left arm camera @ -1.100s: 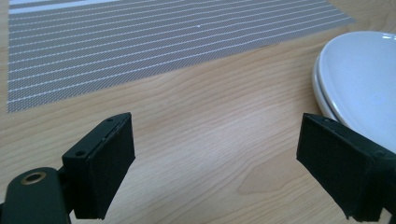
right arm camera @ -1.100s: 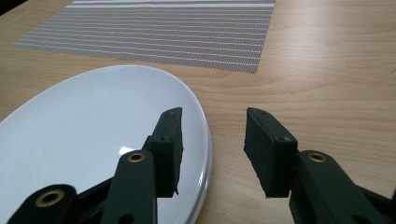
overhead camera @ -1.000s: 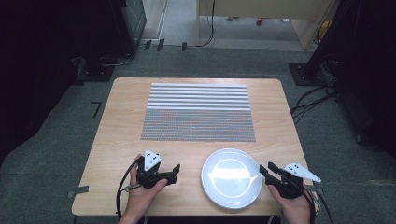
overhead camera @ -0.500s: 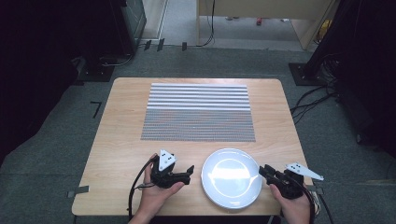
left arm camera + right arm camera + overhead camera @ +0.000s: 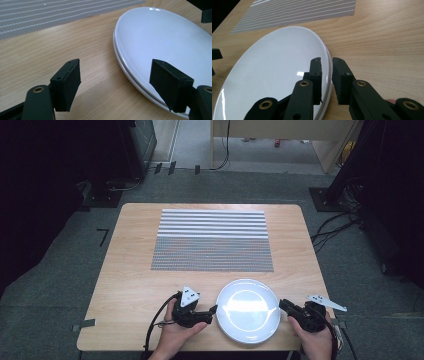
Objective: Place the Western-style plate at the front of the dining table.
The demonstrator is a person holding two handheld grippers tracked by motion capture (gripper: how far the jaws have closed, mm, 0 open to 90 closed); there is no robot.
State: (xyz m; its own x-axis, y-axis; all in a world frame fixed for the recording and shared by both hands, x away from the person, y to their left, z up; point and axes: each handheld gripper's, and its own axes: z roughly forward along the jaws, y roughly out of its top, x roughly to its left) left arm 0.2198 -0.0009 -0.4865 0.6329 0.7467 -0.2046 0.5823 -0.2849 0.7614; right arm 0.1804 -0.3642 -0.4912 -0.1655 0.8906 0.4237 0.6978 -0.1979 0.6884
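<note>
Right gripper (image 5: 327, 75) jaws just closing, nearly clamped over plate (image 5: 274, 75) rim at near table (image 5: 130, 285) edge; left gripper (image 5: 120, 82) jaws wide, just narrowing, straddling opposite rim, no contact; step: two-sided grasp; next: close left, lift level toward mat (image 5: 212, 240).

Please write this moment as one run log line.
right hand-held gripper: closing on plate rim | left hand-held gripper: open, closing, astride opposite rim
</note>
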